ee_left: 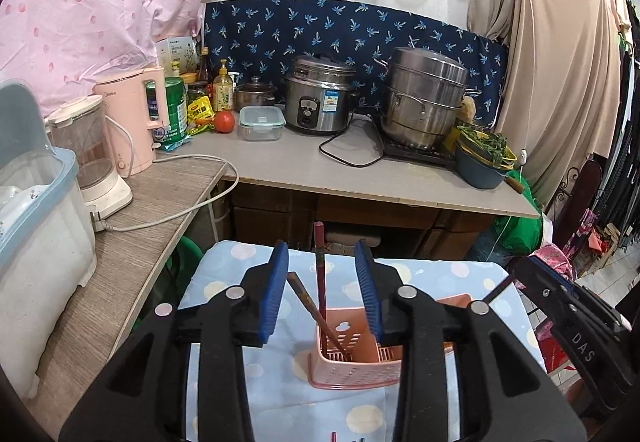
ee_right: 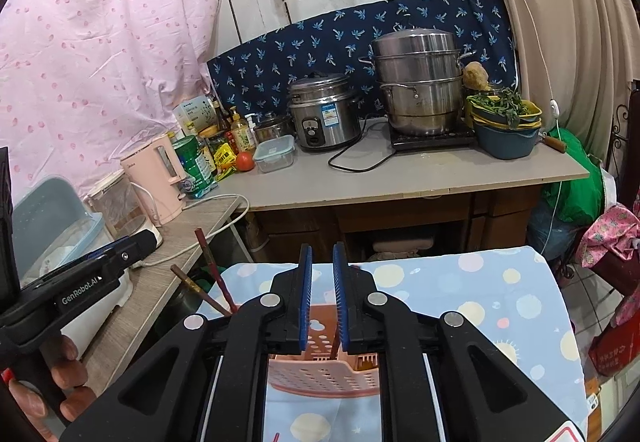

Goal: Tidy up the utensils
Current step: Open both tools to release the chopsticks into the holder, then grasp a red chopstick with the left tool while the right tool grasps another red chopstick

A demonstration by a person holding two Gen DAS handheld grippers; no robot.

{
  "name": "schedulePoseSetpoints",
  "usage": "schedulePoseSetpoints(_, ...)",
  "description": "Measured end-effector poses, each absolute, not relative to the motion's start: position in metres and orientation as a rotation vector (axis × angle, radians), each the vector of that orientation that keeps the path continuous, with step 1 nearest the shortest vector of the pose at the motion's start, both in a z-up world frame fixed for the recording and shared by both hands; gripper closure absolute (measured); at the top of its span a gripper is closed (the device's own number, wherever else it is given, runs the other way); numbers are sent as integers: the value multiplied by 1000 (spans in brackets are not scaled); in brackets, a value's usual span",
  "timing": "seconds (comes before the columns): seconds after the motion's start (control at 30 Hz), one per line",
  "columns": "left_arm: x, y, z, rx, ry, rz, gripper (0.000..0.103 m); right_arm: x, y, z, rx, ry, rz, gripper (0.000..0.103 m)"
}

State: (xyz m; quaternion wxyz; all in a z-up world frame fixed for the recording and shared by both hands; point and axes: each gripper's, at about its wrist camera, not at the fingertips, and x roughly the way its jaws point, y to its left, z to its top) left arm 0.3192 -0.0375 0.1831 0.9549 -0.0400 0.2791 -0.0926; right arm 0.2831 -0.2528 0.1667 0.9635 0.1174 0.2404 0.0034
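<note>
The left claw hangs wide apart above the pink perforated plastic utensil basket; the right claw pinches a dark chopstick there. Nudging the light basket could topple it.

This is a lived-in home kitchen corner. On the far bench stand a rice cooker, a stacked steel steamer on a hob, sauce bottles, a tomato and a bowl of greens. At the left are a pink kettle and a blender; cloths drape the walls.
</note>
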Motion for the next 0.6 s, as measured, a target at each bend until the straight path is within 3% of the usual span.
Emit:
schedulePoseSetpoints(0.23, 294, -38, 187, -57, 557, -194, 58, 249, -254, 172, 252, 478, 24, 86)
schedulePoseSetpoints(0.3, 281, -37, 185, -47, 557, -199, 58, 232, -253, 167, 246, 486, 29, 79)
schedulePoseSetpoints(0.6, 215, -27, 136, -3, 651, -220, 58, 146, -247, 110, 253, 619, 30, 78)
